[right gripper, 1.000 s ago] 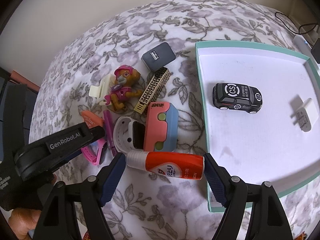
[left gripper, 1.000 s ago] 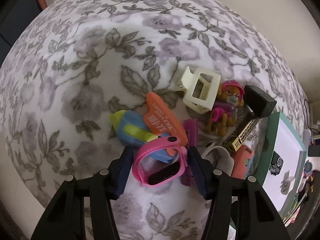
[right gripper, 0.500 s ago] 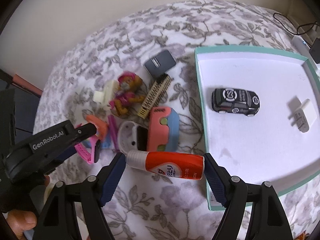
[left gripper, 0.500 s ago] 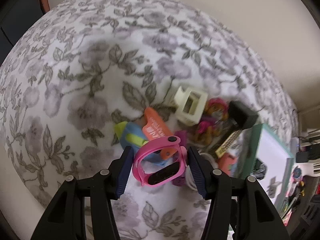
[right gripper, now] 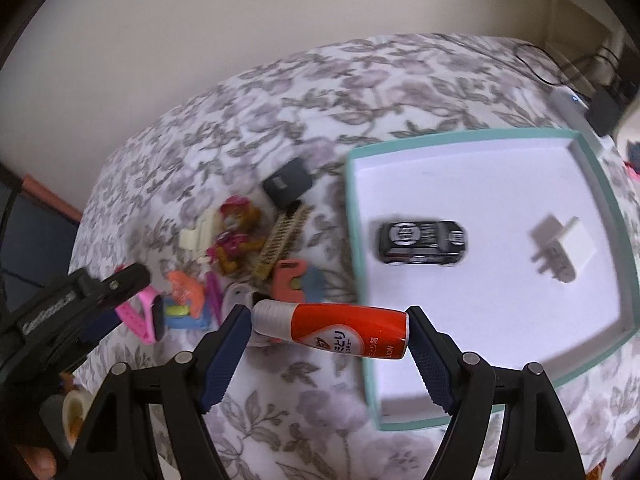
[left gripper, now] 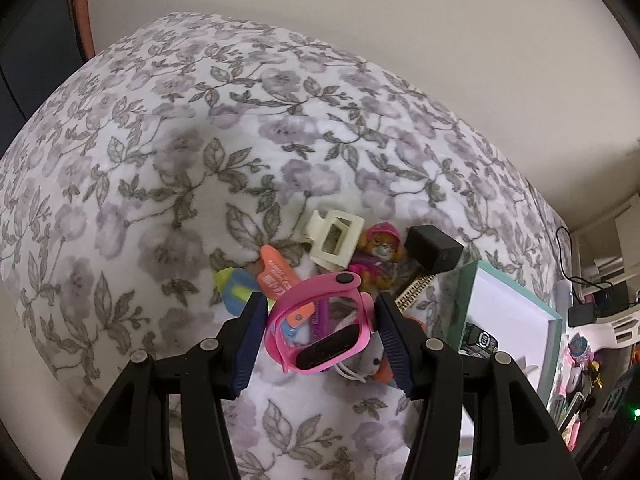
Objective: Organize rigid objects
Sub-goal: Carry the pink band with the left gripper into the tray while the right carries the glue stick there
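My left gripper (left gripper: pixel 320 326) is shut on a pink smartwatch (left gripper: pixel 320 330) and holds it above the pile of small items; it also shows in the right wrist view (right gripper: pixel 140 316). My right gripper (right gripper: pixel 330 334) is shut on a red and white glue stick (right gripper: pixel 336 330), held sideways above the cloth near the box's left wall. The teal-rimmed white box (right gripper: pixel 616 216) holds a black toy car (right gripper: pixel 422 242) and a white plug adapter (right gripper: pixel 560 248). The pile holds a dog figure (left gripper: pixel 374 258), a cream hair clip (left gripper: pixel 334 240), a black charger (left gripper: pixel 434 250) and an orange tag (left gripper: pixel 278 276).
The floral cloth (left gripper: pixel 180 160) covers the table. A patterned comb (right gripper: pixel 282 236) and a pink and blue eraser (right gripper: pixel 298 280) lie by the box. Cables and a black adapter (right gripper: pixel 606 110) lie at the far right. A wall runs behind.
Both grippers have risen with their objects: the watch is lifted off the pile, the glue stick off the cloth and toward the box. The views show more wall.
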`<state>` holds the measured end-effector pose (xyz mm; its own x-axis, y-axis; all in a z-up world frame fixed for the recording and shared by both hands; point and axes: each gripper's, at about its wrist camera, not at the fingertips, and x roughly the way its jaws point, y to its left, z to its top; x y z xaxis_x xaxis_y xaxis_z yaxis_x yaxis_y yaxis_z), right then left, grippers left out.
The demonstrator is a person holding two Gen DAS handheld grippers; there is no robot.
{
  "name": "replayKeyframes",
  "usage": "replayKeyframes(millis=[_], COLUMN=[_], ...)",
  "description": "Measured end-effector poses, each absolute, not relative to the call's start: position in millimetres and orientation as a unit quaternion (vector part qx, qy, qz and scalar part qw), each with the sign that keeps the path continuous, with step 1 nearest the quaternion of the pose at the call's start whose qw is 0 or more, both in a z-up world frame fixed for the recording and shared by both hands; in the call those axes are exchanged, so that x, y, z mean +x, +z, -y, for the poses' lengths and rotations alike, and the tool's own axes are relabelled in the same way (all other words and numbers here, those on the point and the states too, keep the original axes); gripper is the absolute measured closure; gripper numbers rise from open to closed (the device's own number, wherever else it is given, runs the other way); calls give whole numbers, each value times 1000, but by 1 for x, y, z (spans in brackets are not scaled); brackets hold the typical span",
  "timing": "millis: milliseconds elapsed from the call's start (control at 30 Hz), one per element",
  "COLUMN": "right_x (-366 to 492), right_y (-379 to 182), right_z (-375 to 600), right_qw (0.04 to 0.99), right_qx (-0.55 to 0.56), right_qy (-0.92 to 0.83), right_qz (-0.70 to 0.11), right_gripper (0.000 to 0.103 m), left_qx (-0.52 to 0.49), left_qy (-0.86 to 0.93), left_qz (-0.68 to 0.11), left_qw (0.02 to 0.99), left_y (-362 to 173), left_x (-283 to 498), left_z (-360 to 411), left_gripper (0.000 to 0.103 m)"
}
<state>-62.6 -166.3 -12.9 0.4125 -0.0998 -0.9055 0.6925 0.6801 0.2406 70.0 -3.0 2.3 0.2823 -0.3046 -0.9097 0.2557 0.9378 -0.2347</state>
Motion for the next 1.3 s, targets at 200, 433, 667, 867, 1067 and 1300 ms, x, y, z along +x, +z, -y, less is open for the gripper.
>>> replayKeyframes(millis=[200,433,667,867,1067,1300], right_x=[-90,-129,-170,-202,-224,-227], right_y=[-14,-21,-22,-23,-22,-33], right_z=[199,244,284,310,323,328], right_qw=[762,728,703,679,665,650], right_qx=[331,372,393,404,411,416], right_qy=[-302,-353,-404,-446,-473,-477], right_qz=[-468,-454,-433,-420,-407,-420], right_gripper=[23,23,23,23,23,23], left_qx=[-6,29,76,111,146,173], left_qy=[-192,-220,-256,-298,-321,-325], left_qz=[-572,-568,-563,-565,-564,-578], left_qw=[798,792,782,761,746,728], left_y=[4,4,1,-8,-17,-36], left_x=[56,31,-1,-33,-58,-71], left_z=[24,58,98,132,155,168], left_gripper=[46,46,46,46,45,45])
